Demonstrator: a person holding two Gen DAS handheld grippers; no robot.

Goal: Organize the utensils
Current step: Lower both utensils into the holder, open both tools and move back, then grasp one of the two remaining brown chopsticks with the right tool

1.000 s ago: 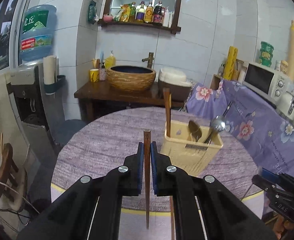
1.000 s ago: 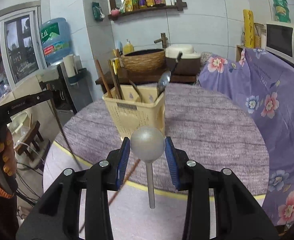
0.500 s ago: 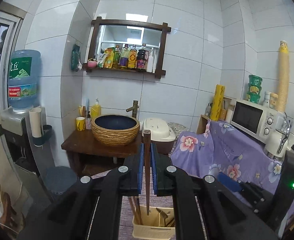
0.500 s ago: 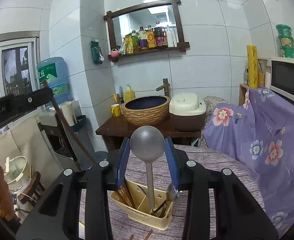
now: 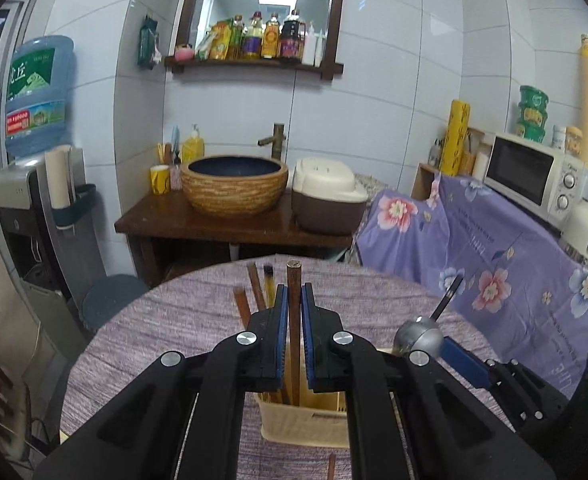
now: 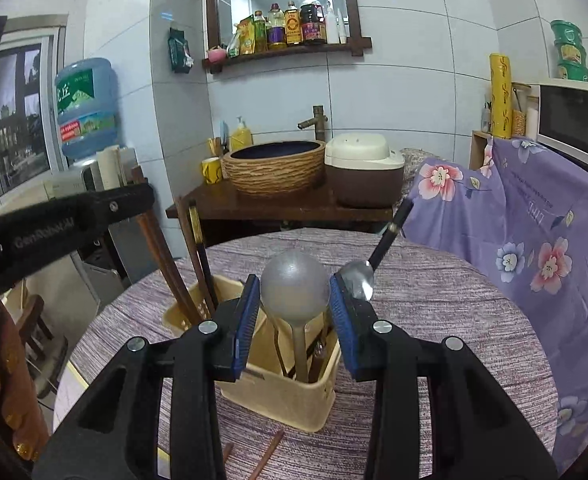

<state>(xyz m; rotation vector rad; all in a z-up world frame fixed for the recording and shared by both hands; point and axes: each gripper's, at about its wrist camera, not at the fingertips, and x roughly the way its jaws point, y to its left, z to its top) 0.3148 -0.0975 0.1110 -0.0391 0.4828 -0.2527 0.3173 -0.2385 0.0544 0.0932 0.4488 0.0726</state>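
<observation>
While clamped upright above the basket (image 6: 278, 396): chopstick (image 5: 294, 312) in left fingers (image 5: 283, 320) (spoon (image 6: 295, 290) in right).

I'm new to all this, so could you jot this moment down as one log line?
left tool: shut on chopstick | right tool: shut on spoon | both above holder | loose chopsticks on table

Both grippers (image 5: 293, 320) (image 6: 294, 308) are black plastic with blue-padded jaws, silver screws and white lettering.
</observation>
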